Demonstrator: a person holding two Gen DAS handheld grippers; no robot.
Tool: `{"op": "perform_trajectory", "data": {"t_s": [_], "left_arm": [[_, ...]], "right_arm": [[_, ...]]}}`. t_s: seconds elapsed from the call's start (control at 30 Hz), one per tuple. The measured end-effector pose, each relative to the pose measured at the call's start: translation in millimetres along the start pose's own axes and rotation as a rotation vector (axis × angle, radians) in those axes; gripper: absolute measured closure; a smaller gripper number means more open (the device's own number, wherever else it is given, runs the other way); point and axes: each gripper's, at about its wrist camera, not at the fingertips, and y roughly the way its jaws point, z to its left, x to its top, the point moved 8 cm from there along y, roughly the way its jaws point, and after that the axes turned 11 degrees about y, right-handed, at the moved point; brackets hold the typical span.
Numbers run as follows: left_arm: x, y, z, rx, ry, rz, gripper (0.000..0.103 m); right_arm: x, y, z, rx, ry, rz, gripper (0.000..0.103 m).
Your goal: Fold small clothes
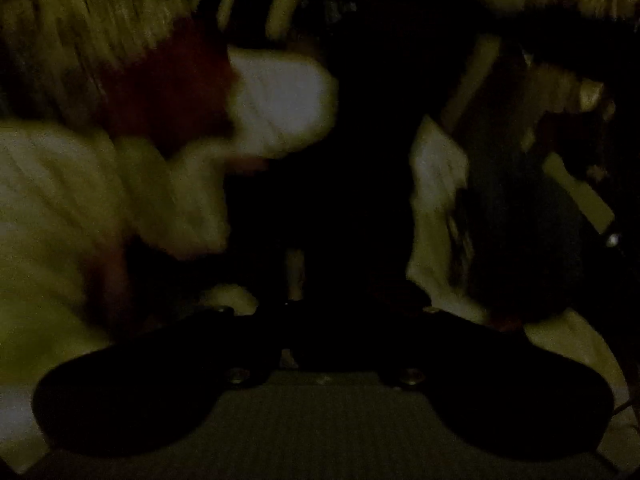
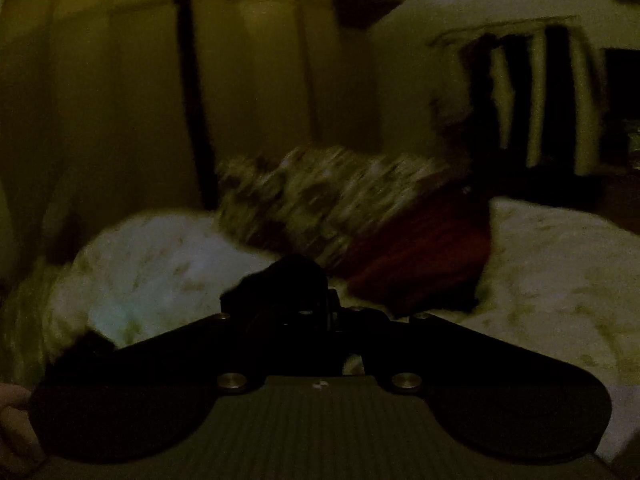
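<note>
A dim, blurred bedroom scene seen from two hand-held grippers.

In the left wrist view, the left gripper (image 1: 298, 276) points down at a wide, dark, shapeless garment (image 1: 360, 152) that fills the middle of the picture. Its jaws are drawn together; the picture is too dark to show whether cloth is caught between them. Pale bedding (image 1: 60, 200) lies to the left, with a dark red cloth (image 1: 172, 92) and a white rounded pillow (image 1: 280, 100) beyond it.

In the right wrist view, the right gripper (image 2: 320, 292) points almost level across the bed. Its jaws are clamped on a small bunch of black fabric (image 2: 288, 276) that rises above the fingers. Behind it lie a white floral duvet (image 2: 560, 280), a dark red cushion (image 2: 420, 252) and a patterned blanket (image 2: 320, 196).
</note>
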Motion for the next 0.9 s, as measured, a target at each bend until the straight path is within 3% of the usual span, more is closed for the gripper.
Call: {"op": "perform_trajectory", "data": {"t_s": [0.13, 0.37, 0.5, 0.6, 0.67, 0.77, 0.9], "left_arm": [[63.6, -55.5, 23.8, 0.009, 0.01, -0.156, 0.096], [168.8, -143.5, -14.4, -0.001, 0.18, -0.363, 0.096], [211.8, -192.5, -33.1, -0.057, 0.236, -0.432, 0.096], [226.7, -219.4, -47.8, -0.152, 0.26, -0.457, 0.096], [231.0, -223.5, -54.4, -0.203, 0.26, -0.466, 0.095], [237.1, -202.5, -53.0, -0.194, 0.239, -0.446, 0.095], [227.4, -114.3, -34.2, -0.182, 0.189, -0.275, 0.086]], "right_arm": [[30.8, -60.2, -7.1, -0.027, 0.043, -0.153, 0.099], [99.1, -153.1, 62.1, -0.002, -0.099, -0.366, 0.099], [139.8, -197.5, 89.1, 0.019, -0.121, -0.447, 0.1], [155.8, -220.3, 104.6, 0.001, -0.172, -0.502, 0.1], [161.3, -232.0, 109.0, -0.005, -0.188, -0.548, 0.1], [166.8, -228.8, 96.5, -0.023, -0.164, -0.558, 0.1], [166.7, -182.5, 55.0, -0.123, -0.136, -0.458, 0.1]]}}
